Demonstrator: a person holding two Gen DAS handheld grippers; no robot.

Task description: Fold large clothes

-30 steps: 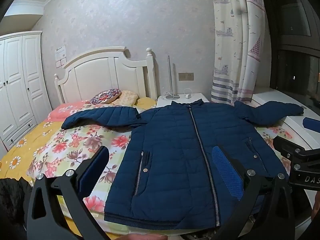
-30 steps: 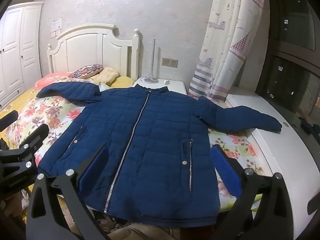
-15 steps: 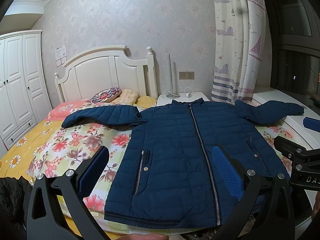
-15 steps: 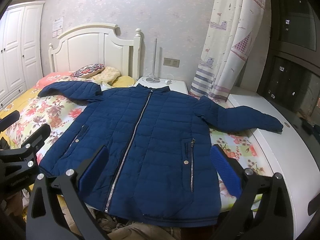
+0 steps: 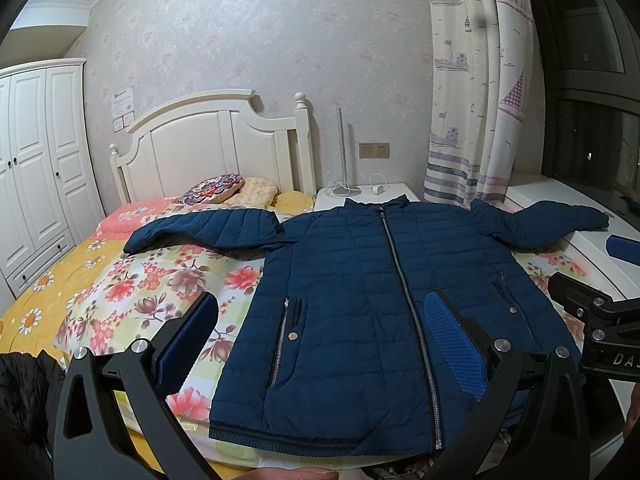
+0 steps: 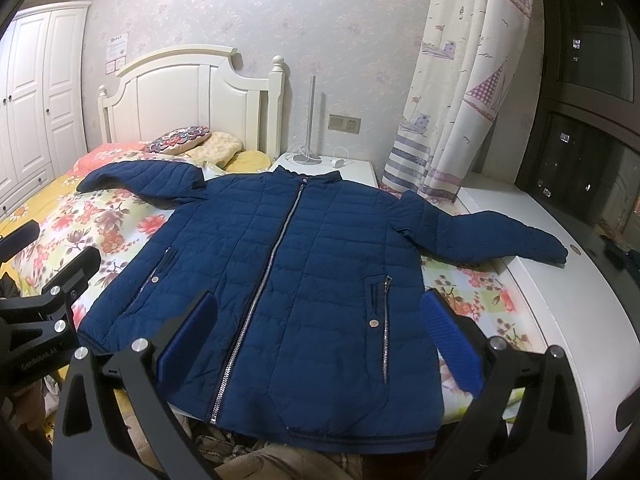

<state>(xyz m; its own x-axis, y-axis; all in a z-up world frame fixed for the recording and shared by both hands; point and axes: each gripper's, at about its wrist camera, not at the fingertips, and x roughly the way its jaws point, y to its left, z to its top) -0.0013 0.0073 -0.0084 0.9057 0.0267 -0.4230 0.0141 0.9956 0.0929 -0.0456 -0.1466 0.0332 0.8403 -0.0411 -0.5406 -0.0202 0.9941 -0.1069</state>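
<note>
Left wrist view: both grippers' fingers spread, empty, above the blue jacket (image 5: 360, 300); neighbouring gripper (image 5: 600, 320) reads "DA".

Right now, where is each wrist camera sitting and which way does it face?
Left wrist: above the bed's foot, left of the zipper, facing the headboard; shows the open left gripper and the right gripper at its edge.
Right wrist: same end, further right, facing likewise; shows the open right gripper and the left gripper.
Both share the spread jacket and curtain.
</note>
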